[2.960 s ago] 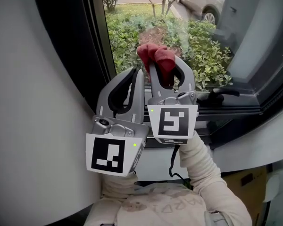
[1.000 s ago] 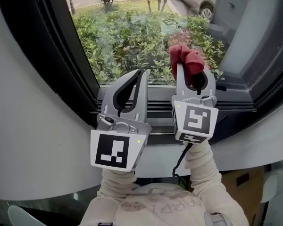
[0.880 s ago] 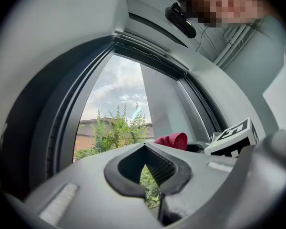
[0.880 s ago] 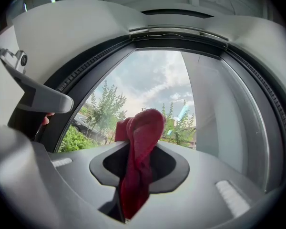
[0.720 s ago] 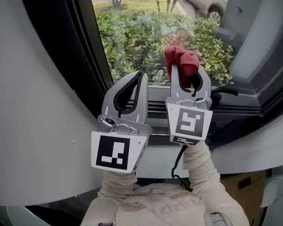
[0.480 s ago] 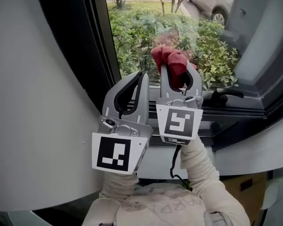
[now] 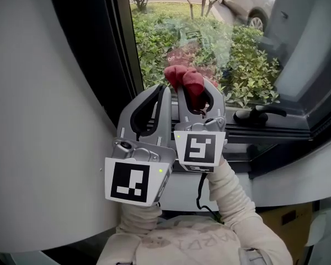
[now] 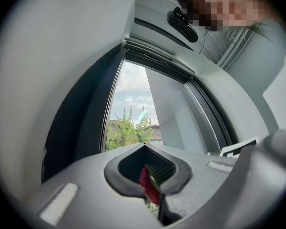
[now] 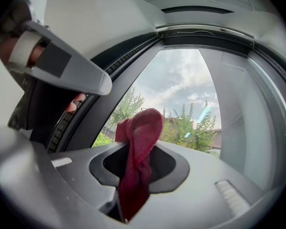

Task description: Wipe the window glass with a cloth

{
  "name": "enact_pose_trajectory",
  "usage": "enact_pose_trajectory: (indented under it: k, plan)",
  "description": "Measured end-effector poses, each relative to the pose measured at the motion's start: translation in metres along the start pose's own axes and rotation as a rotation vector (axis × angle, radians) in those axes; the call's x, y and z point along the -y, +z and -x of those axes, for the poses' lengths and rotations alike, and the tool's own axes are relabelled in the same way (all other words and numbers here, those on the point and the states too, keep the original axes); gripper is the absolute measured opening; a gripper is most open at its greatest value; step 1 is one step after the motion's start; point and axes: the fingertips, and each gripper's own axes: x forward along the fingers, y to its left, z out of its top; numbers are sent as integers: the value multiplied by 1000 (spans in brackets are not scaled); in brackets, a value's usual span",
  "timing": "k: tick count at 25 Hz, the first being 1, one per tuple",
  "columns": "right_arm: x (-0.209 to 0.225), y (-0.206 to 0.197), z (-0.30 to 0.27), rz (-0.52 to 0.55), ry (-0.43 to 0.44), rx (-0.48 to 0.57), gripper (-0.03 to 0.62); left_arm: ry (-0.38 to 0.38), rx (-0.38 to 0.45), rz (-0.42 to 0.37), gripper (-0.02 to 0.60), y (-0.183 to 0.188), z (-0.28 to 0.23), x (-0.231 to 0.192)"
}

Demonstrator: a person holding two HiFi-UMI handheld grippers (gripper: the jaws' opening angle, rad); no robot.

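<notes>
Closest to me, my left gripper point(image 7: 164, 91) has its jaws pressed together. Just beside it, my right gripper point(image 7: 196, 97) is squeezing the red cloth point(image 7: 183, 76). The cloth pokes up past the tips, low by the window glass point(image 7: 209, 32). I cannot tell if it touches. Outside are green bushes point(image 7: 248, 65).

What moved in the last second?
The right gripper swept the red cloth leftward along the lower window glass, ending up beside the left gripper. Unchanged: the red cloth is clamped in the right jaws; the left gripper is shut, empty and in place.
</notes>
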Motion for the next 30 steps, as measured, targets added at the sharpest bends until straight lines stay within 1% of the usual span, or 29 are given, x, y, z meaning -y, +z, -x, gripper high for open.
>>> enact_pose_trajectory:
  k: [3, 8, 16, 21, 30]
  plan:
    - [-2, -9, 2, -59, 26, -30, 123, 5, -6, -1, 0, -2, -1, 0]
    - [4, -12, 4, -63, 23, -43, 127, -1, -16, -2, 0, -4, -1, 5]
    - [31, -17, 16, -111, 16, -88, 127, -13, -25, -1, 0, -2, -6, 17]
    - [58, -26, 28, -123, -22, -106, 127, -35, -26, 6, 0, -6, -15, 34]
    - [122, -49, 59, -132, -139, -142, 132, -93, -19, 30, 0, -12, -37, 75]
